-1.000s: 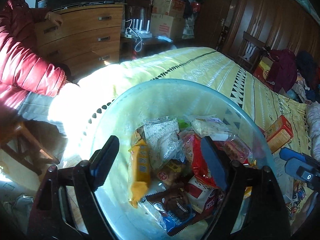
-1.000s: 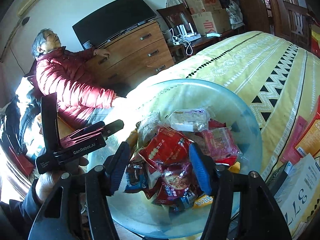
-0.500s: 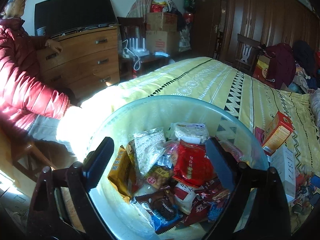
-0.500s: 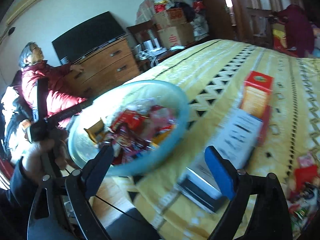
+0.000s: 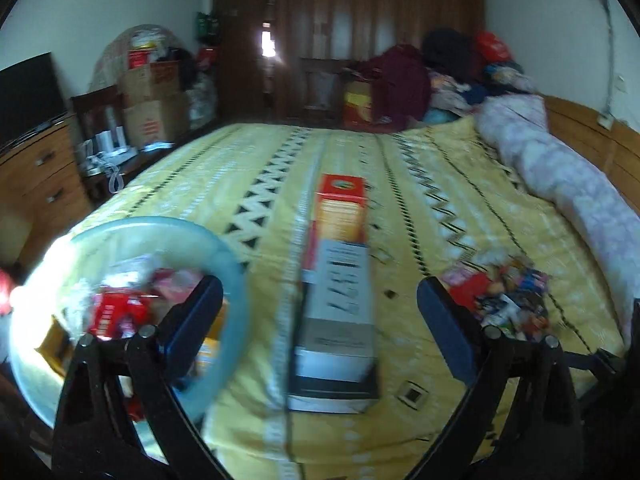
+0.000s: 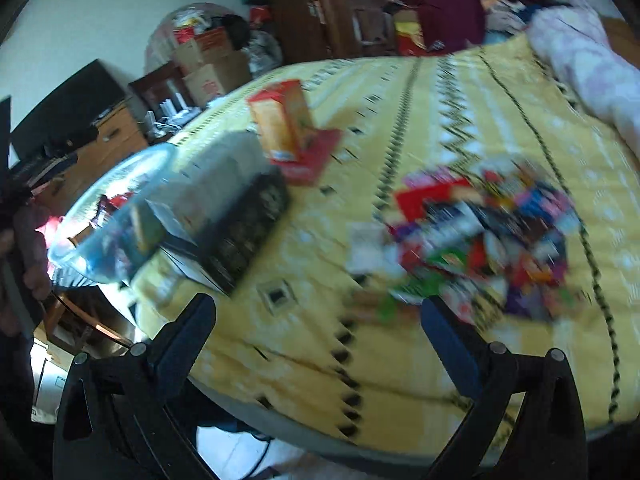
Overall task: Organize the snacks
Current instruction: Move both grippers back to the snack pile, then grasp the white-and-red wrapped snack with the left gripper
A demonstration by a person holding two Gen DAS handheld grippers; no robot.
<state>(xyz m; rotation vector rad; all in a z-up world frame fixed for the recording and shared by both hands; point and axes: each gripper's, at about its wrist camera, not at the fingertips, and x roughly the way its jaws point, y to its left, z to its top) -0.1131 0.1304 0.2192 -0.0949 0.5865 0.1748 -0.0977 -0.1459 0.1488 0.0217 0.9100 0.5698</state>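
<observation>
A pale blue bowl (image 5: 236,276) with several snack packets sits at the bed's near left corner; it also shows in the right wrist view (image 6: 100,268). A heap of loose snack packets (image 6: 480,236) lies on the yellow bedspread to the right, also in the left wrist view (image 5: 504,300). My left gripper (image 5: 320,320) is open and empty, facing a grey-white box (image 5: 340,320) with an orange box (image 5: 342,212) behind it. My right gripper (image 6: 318,328) is open and empty, near the bed's front edge, left of the heap. Both views are blurred.
The grey box (image 6: 232,208) and orange box (image 6: 284,120) lie between bowl and heap. A rolled pink quilt (image 5: 568,184) runs along the bed's right side. A wooden dresser (image 5: 32,176), cartons (image 5: 152,104) and a wardrobe stand behind.
Both grippers have swung right, away from above the bowl toward the middle of the bed. The bowl now sits at the left of both views, and the snack heap has come into sight.
</observation>
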